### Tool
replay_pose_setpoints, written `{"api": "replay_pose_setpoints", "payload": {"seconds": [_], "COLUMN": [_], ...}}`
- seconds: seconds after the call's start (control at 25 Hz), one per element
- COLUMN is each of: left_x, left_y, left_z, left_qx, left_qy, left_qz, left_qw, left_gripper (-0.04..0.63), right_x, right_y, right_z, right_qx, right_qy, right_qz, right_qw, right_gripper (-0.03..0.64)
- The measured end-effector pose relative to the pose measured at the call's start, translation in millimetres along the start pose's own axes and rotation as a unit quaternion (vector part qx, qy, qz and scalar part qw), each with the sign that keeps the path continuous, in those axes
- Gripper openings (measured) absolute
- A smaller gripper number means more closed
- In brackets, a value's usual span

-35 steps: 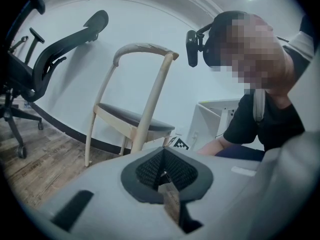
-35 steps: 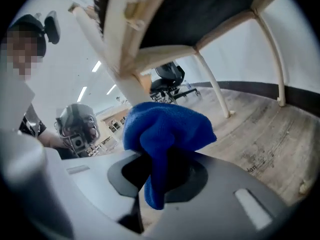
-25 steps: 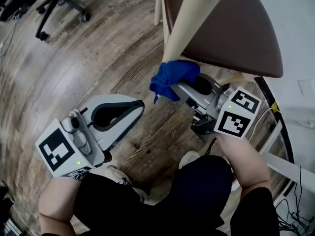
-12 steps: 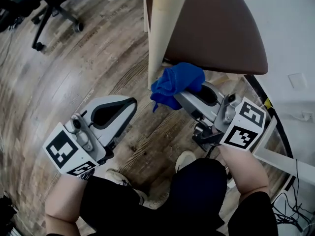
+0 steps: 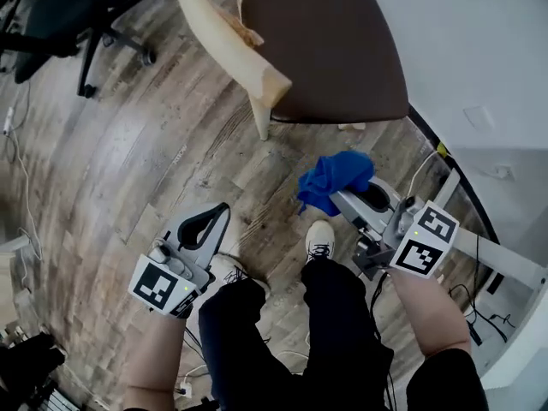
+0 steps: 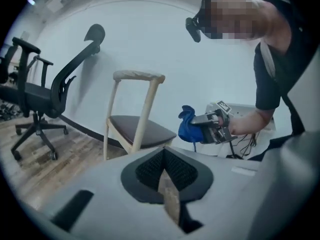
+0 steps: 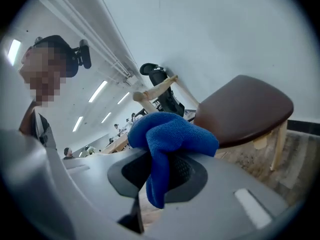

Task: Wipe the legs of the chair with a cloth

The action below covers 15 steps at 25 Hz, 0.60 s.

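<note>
The wooden chair [image 5: 321, 54] with a brown seat stands upright by the wall, and its pale front leg [image 5: 261, 122] reaches the floor. My right gripper [image 5: 341, 192] is shut on a bunched blue cloth [image 5: 336, 178], held in the air below the seat and apart from the legs. In the right gripper view the cloth [image 7: 170, 139] hangs over the jaws of the right gripper [image 7: 161, 160], with the seat [image 7: 245, 109] beyond. My left gripper [image 5: 219, 211] is shut with nothing in it, low on the left. The left gripper view shows the left gripper [image 6: 164, 154], the chair [image 6: 135, 129] and the cloth [image 6: 189, 126].
A black office chair [image 5: 68, 7] on castors stands at the far left. A white wall with a dark baseboard [image 5: 445, 157] runs along the right. A white frame bar [image 5: 501, 264] and cables [image 5: 479, 315] lie near my right arm. My shoe [image 5: 319, 238] stands between the grippers.
The view has risen and pulled back from the chair. My right gripper has carried the cloth away from the front leg toward me. The left gripper has also drawn back.
</note>
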<state>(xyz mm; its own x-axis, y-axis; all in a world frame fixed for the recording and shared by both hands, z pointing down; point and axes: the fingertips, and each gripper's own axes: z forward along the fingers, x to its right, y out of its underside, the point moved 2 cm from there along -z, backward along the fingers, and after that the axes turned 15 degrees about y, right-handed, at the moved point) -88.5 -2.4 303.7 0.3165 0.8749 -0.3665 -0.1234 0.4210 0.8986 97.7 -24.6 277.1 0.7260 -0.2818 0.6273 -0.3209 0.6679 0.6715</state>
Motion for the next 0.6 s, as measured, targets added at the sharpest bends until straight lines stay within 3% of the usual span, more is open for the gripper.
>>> {"api": "replay_pose_setpoints", "payload": {"seconds": [0.28, 0.6], "left_x": [122.6, 221.2], "left_y": [-104.5, -261.7], "left_z": [-40.8, -56.4], "left_qx": [-0.024, -0.010], "left_qy": [0.028, 0.033], "left_qz": [-0.085, -0.125], "left_qw": [0.9957, 0.9915], "left_gripper": [-0.003, -0.003], "right_x": [-106.8, -225.9], "right_y": [-69.3, -160.7], "right_z": [-83.9, -178.5], "right_qx": [-0.019, -0.047], "right_qy": [0.019, -0.020], "right_qz": [0.018, -0.001], "right_qw": [0.999, 0.999], "right_gripper": [0.064, 0.064]}}
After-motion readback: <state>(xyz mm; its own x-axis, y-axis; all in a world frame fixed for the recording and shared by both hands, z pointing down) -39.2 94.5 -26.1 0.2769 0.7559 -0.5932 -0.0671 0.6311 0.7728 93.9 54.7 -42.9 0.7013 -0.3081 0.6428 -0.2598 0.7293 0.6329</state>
